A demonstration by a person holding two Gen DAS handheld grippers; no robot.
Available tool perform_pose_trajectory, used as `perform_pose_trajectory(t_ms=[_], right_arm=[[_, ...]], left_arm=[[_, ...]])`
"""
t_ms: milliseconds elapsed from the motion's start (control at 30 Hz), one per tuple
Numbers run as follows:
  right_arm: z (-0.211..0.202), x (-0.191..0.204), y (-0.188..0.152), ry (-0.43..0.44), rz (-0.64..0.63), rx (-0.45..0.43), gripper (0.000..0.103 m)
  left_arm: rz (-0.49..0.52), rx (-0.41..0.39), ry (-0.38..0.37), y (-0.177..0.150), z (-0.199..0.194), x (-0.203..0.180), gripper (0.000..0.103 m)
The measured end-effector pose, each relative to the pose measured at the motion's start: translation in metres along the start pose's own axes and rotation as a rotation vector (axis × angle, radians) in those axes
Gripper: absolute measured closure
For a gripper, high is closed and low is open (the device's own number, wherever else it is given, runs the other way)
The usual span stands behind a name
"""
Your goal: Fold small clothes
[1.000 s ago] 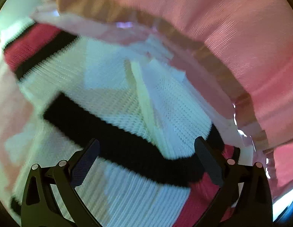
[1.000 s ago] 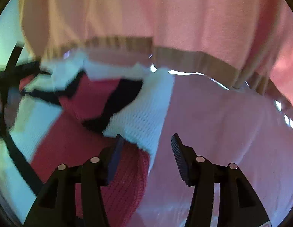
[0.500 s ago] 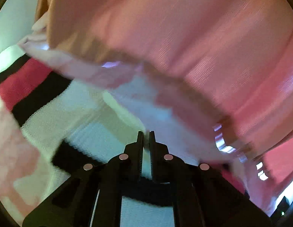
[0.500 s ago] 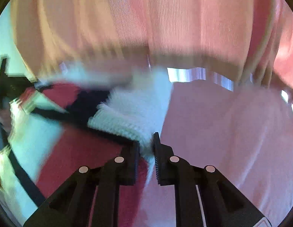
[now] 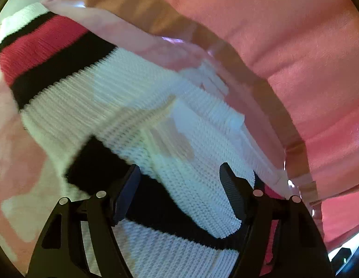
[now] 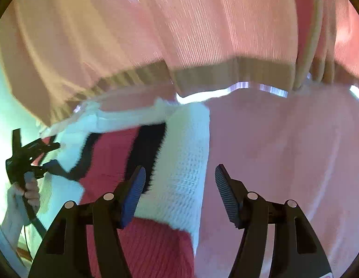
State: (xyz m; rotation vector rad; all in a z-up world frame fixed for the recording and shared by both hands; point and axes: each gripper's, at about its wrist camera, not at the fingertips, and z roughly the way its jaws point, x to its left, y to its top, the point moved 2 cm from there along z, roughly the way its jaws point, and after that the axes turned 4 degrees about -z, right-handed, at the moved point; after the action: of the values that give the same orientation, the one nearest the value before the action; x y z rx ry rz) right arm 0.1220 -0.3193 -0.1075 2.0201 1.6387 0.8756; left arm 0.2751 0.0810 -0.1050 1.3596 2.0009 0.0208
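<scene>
Item: 1 knit sweater (image 5: 156,120), white with red and black stripes, lying on a pink cloth (image 6: 283,162) just below a hanging pink curtain (image 6: 202,34).

Left gripper (image 5: 179,190): fingers wide, holding nothing, over the sweater's white panel.

Right gripper (image 6: 179,185): fingers wide, empty, straddling a white edge folded across the red.

Progress, my reading: 1 fold laid and both sides let go; further folds and squaring remain.

Views: only my right camera shows the left gripper and its hand (image 6: 28,192); only the left shows the striped hem (image 5: 47,53).
</scene>
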Motion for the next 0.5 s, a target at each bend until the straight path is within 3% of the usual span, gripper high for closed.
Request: perform_pose_trajectory(t_ms=[33,100,133,167,300,367,467,500], right_arm=[[0.013,-0.003,-0.002,0.002,0.009,0.027,0.042],[0.039,-0.005,-0.006,0.007,0.024,0.086,0.051],[0.045,-0.004,-0.008,0.023,0.032,0.098,0.078],[0.050,-0.004,-0.008,0.038,0.043,0.099,0.083],[0.013,0.005,0.006,0.089,0.052,-0.038,0.088],[0.003,0.003,0.007,0.050,0.035,-0.067,0.088],[0.038,-0.022,-0.012,-0.007,0.121,0.085,0.087],[0.042,-0.023,-0.014,-0.001,0.134,0.094,0.087]], left_arm=[[0.037,-0.019,0.017,-0.003,0.003,-0.007,0.041],[0.091,-0.014,0.023,-0.007,0.007,-0.015,0.075],[0.100,-0.008,0.017,-0.008,0.010,-0.018,0.084],[0.100,-0.010,0.012,-0.007,0.010,-0.018,0.093],[0.123,-0.054,0.018,-0.004,0.003,-0.018,0.094],[0.123,-0.041,0.040,-0.004,0.008,-0.013,0.094],[0.134,-0.027,0.045,-0.005,0.014,-0.010,0.093],[0.136,-0.023,0.043,-0.006,0.013,-0.011,0.093]])
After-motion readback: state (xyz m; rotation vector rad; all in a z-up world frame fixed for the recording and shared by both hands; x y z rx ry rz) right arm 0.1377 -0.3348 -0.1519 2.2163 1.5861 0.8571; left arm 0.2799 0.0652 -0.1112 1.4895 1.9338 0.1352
